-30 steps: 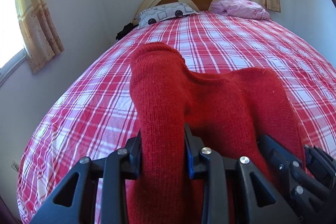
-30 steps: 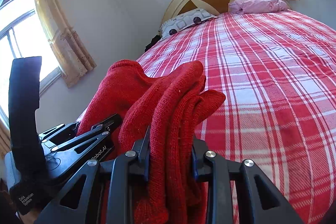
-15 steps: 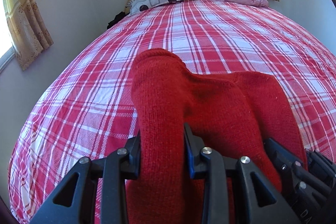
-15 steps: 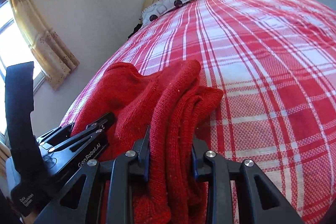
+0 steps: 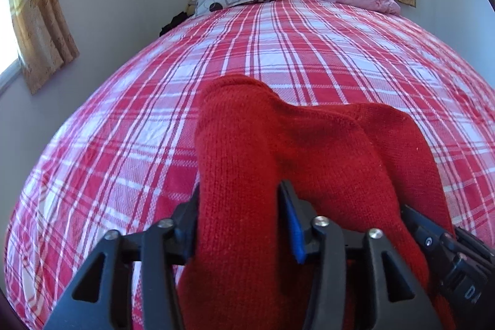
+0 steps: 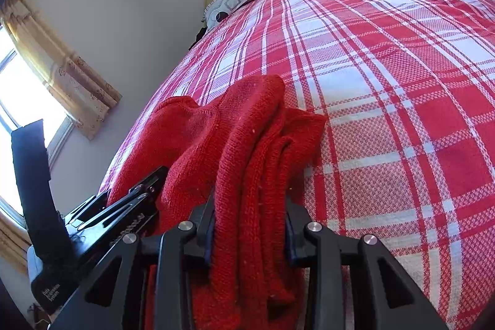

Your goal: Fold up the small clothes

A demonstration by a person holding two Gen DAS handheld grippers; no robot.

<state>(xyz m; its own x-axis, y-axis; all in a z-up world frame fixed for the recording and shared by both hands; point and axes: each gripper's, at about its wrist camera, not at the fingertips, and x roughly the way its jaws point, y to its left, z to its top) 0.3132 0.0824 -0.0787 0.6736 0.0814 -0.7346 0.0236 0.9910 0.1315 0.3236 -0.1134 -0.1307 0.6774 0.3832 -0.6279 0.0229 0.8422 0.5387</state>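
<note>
Both grippers are opening around the red knitted garment [image 5: 278, 144] low over the plaid bed [image 5: 309, 57]: left gripper [image 5: 238, 225] slack, right gripper [image 6: 249, 231] touching. Uneven release may spoil the fold.

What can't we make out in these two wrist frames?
- Red knit garment: lower part, both views; the fingers and the bottom edge hide it.
- Left gripper, jaws opening with the garment between them: pad contact, left wrist view; the knit covers it.
- Dark item at the bed's far-left edge: too small, both views.
</note>
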